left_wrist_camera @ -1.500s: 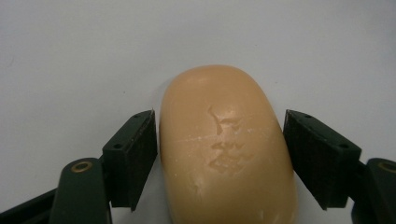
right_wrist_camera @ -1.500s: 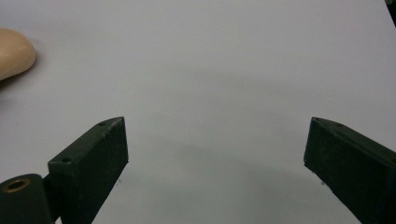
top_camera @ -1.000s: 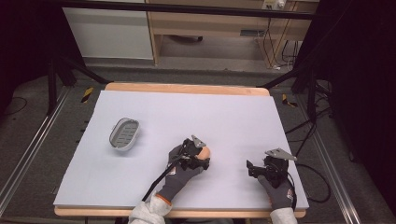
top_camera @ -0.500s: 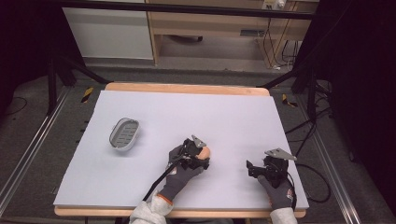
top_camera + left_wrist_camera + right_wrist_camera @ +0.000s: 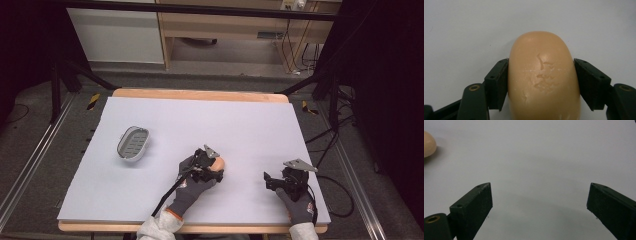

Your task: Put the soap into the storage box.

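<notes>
A tan oval bar of soap (image 5: 544, 77) sits between the jaws of my left gripper (image 5: 541, 82), which press on both its sides. In the high view the left gripper (image 5: 214, 169) holds the soap (image 5: 220, 163) low over the white table cover near the front middle. A grey soap dish (image 5: 133, 144) lies to the left of it, apart. My right gripper (image 5: 272, 181) rests near the front right, jaws wide apart with nothing between them. In the right gripper view (image 5: 539, 205) the soap's edge (image 5: 429, 143) shows at far left.
The white table cover (image 5: 200, 120) spans a wooden table top (image 5: 200, 94). Cables trail from both grippers off the front edge. Black stand legs and rails flank the table.
</notes>
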